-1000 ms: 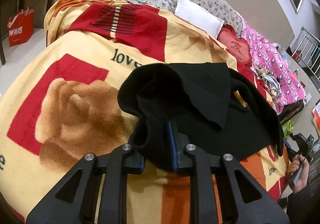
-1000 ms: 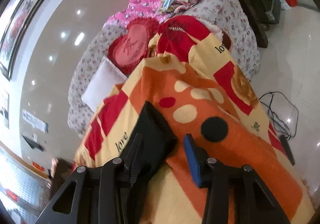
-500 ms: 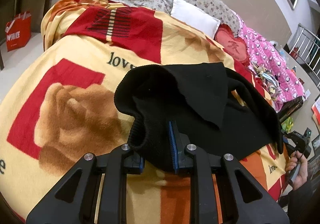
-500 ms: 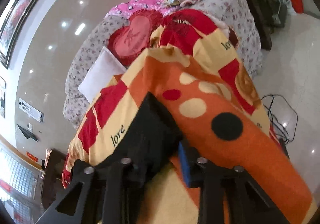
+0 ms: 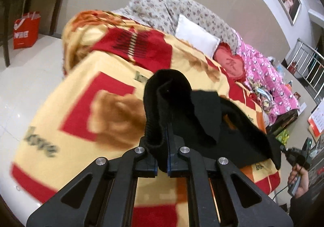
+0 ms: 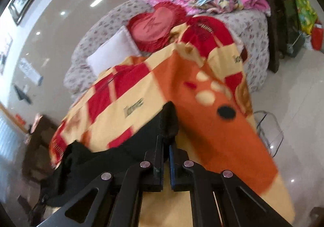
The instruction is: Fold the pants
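Gripping black pants [image 5: 182,109] (both ends) over blanket [image 5: 77,125].

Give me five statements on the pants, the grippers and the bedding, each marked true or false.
1. The left gripper is shut on the black pants. True.
2. The right gripper hangs open with nothing in it. False: it is shut on a corner of the pants.
3. The pants lie over a patterned blanket. True.
4. The pillow is blue. False: it is white.
5. A red bag stands on the floor. True.
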`<state>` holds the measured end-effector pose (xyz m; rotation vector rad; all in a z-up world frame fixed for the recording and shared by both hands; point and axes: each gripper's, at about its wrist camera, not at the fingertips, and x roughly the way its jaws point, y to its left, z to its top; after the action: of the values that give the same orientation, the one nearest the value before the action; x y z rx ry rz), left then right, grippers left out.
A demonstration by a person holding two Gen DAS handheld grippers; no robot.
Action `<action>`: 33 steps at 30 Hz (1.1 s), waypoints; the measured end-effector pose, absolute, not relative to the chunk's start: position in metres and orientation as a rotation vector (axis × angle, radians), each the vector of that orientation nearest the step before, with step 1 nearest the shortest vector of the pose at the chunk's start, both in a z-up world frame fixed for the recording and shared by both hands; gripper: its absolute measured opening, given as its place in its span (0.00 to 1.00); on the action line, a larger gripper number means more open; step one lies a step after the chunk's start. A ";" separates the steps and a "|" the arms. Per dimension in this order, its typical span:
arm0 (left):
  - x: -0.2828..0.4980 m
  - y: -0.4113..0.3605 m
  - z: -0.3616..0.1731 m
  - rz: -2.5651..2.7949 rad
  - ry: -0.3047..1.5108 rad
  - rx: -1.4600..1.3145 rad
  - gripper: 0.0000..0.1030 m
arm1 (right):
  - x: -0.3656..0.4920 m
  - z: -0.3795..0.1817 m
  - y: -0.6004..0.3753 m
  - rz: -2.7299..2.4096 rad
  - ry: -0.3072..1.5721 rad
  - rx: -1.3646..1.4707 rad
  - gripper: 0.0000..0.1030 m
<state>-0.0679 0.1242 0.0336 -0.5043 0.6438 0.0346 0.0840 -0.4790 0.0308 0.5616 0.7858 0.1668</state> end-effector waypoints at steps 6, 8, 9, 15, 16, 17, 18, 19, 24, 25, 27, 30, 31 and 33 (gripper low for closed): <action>-0.073 0.152 -0.005 0.083 0.745 -0.525 0.08 | 0.049 -0.008 -0.464 0.197 0.860 0.577 0.03; -0.071 0.151 -0.019 0.135 0.784 -0.487 0.14 | 0.047 -0.020 -0.464 0.161 0.861 0.567 0.03; -0.075 0.151 -0.019 0.132 0.763 -0.486 0.16 | 0.046 -0.022 -0.465 0.118 0.848 0.540 0.03; -0.094 0.167 -0.008 0.297 0.713 -0.467 0.26 | 0.020 0.022 -0.431 0.073 0.700 0.286 0.05; -0.097 0.169 -0.004 0.303 0.697 -0.466 0.26 | 0.012 0.031 -0.409 0.204 0.673 0.207 0.06; -0.099 0.167 0.000 0.297 0.681 -0.459 0.26 | 0.007 0.034 -0.396 0.277 0.665 0.158 0.07; -0.101 0.161 0.006 0.278 0.660 -0.437 0.26 | -0.001 0.036 -0.378 0.368 0.658 0.091 0.08; -0.100 0.154 0.011 0.253 0.646 -0.412 0.26 | -0.010 0.036 -0.359 0.448 0.653 0.010 0.14; -0.087 0.099 0.024 0.007 0.651 -0.241 0.33 | -0.033 0.013 -0.294 0.565 0.655 -0.362 0.43; -0.084 0.089 0.024 -0.023 0.650 -0.202 0.33 | -0.033 0.008 -0.285 0.582 0.678 -0.407 0.43; -0.076 0.079 0.021 -0.065 0.668 -0.152 0.40 | -0.032 0.001 -0.277 0.581 0.703 -0.468 0.43; -0.061 0.069 0.013 -0.091 0.725 -0.115 0.50 | -0.030 -0.011 -0.279 0.571 0.732 -0.516 0.43; -0.056 0.064 0.011 -0.106 0.746 -0.094 0.50 | -0.029 -0.013 -0.281 0.570 0.732 -0.504 0.41; -0.049 0.051 0.007 -0.120 0.781 -0.029 0.50 | -0.025 -0.013 -0.288 0.545 0.736 -0.454 0.27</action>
<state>-0.0488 0.0509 0.0068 -0.0289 0.7809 -0.1202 -0.0246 -0.2879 -0.0132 -0.4540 0.7360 0.5447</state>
